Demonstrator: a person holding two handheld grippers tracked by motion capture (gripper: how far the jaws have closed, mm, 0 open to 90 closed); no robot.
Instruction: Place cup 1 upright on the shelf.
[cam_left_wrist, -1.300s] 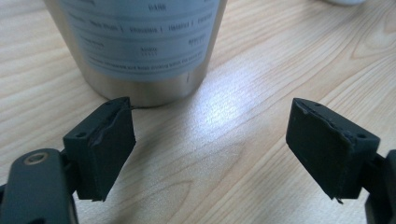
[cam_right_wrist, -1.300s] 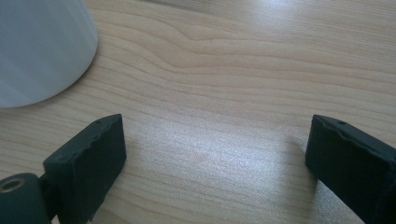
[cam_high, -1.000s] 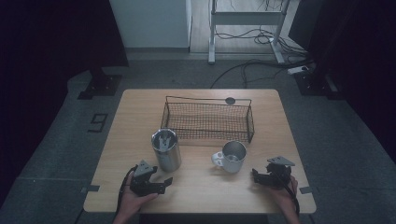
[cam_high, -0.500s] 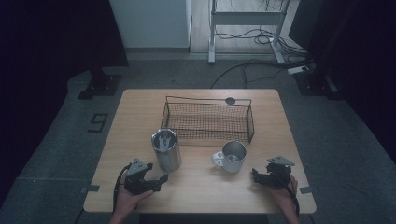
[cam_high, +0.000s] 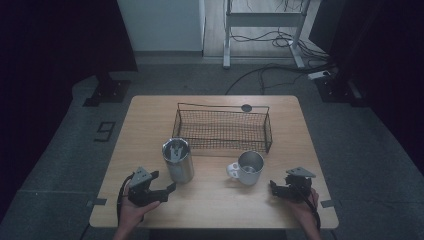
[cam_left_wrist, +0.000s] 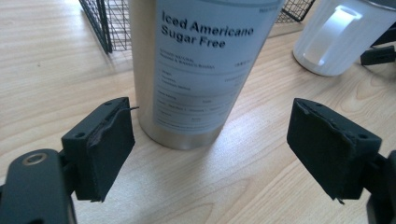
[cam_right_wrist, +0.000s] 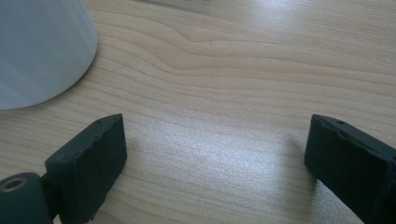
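Observation:
A tall steel tumbler (cam_high: 178, 160) with a label reading "Iced Americano Sugar Free" (cam_left_wrist: 201, 70) stands on the wooden table (cam_high: 150, 115). A white mug (cam_high: 246, 168) (cam_left_wrist: 336, 37) (cam_right_wrist: 37, 46) sits to its right. My left gripper (cam_high: 165, 190) (cam_left_wrist: 215, 149) is open, low on the table, its jaws just short of the tumbler's base. Near the table's front right, my right gripper (cam_high: 276, 189) (cam_right_wrist: 215, 158) rests open, with bare wood between its jaws and the mug just to its left.
A black wire basket (cam_high: 222, 129) (cam_left_wrist: 102, 23) stands behind the tumbler and mug. A small dark disc (cam_high: 246, 107) lies at the table's far edge. Beyond the table are a dark floor, cables and a metal stand.
My left gripper has slid a little left and turned its jaws toward the tumbler's base. The right gripper, mug and tumbler have stayed put.

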